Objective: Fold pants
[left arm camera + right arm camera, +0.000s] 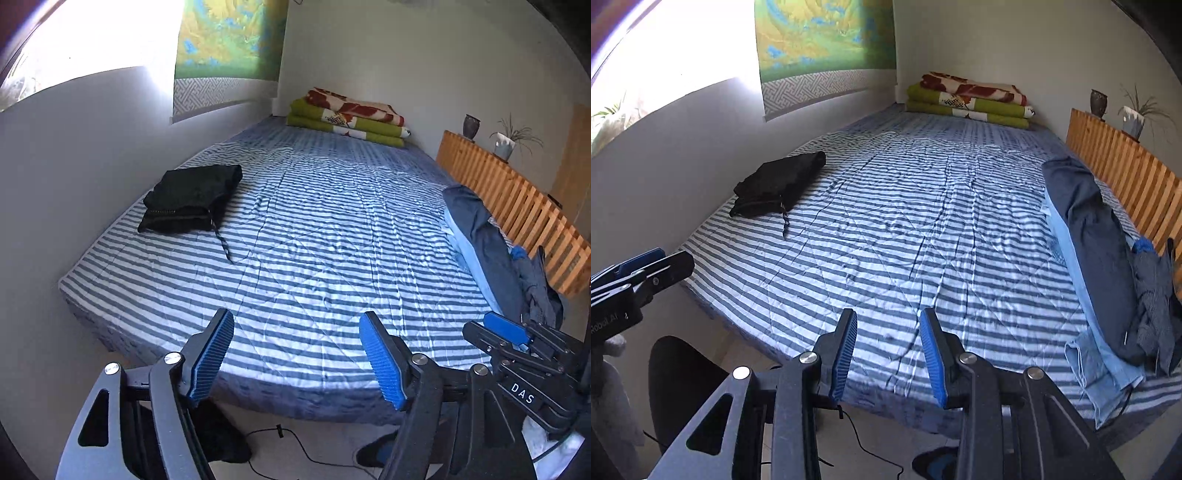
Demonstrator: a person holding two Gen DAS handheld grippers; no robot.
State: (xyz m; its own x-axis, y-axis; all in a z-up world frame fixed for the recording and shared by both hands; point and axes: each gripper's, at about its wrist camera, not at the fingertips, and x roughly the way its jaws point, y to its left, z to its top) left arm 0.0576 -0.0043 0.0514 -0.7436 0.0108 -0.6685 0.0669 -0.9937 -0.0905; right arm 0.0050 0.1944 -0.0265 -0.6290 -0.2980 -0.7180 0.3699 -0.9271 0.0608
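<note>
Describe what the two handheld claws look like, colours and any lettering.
Both are black metal linkages with silver pivot bolts and bright blue ribbed pads. The left claw and right claw match; white "DAS" lettering shows on the right one's body, partial "Robot AI" on the left's.

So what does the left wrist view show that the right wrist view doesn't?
Only the left wrist view: the left gripper head-on, jaws wide and empty. Only the right wrist view: the right gripper head-on, also empty, and the light blue pants spilling over the bed edge. Both: the folded black pants near the wall, the striped bed, and the stacked blankets.
</note>
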